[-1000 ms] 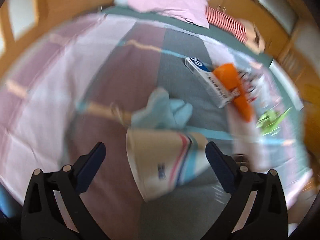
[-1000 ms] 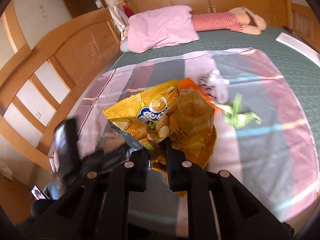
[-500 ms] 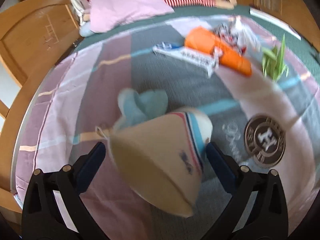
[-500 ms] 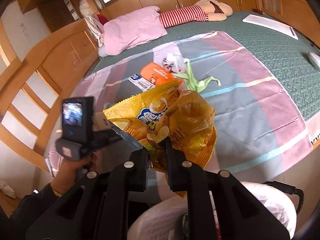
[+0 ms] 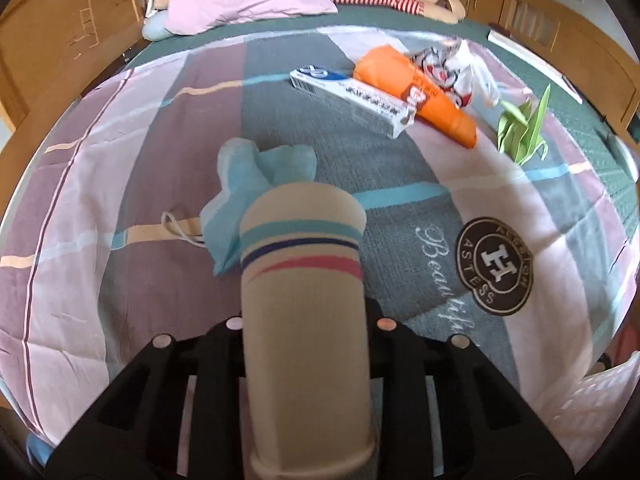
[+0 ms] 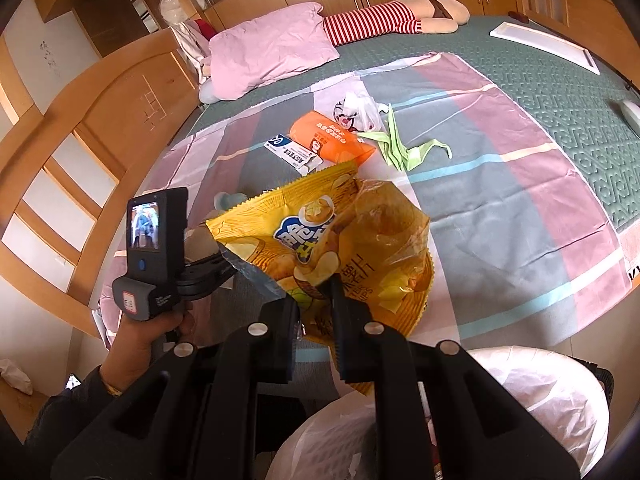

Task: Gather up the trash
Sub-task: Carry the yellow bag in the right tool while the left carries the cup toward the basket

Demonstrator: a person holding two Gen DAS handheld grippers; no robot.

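My left gripper is shut on a beige paper cup with teal, blue and red stripes, held over the bed. My right gripper is shut on a yellow chip bag, held above a white trash bag at the bed's near edge. On the checked bedspread lie a crumpled blue tissue, a white and blue box, an orange packet, a white printed plastic wrapper and a green folded paper. The left gripper also shows in the right wrist view.
A pink pillow and a striped plush doll lie at the head of the bed. A wooden headboard runs along the left. A white tray lies at the far right on the green mattress cover.
My left gripper has shut on the paper cup, which now lies along the fingers. My right gripper has drawn back with the chip bag to above the white trash bag.
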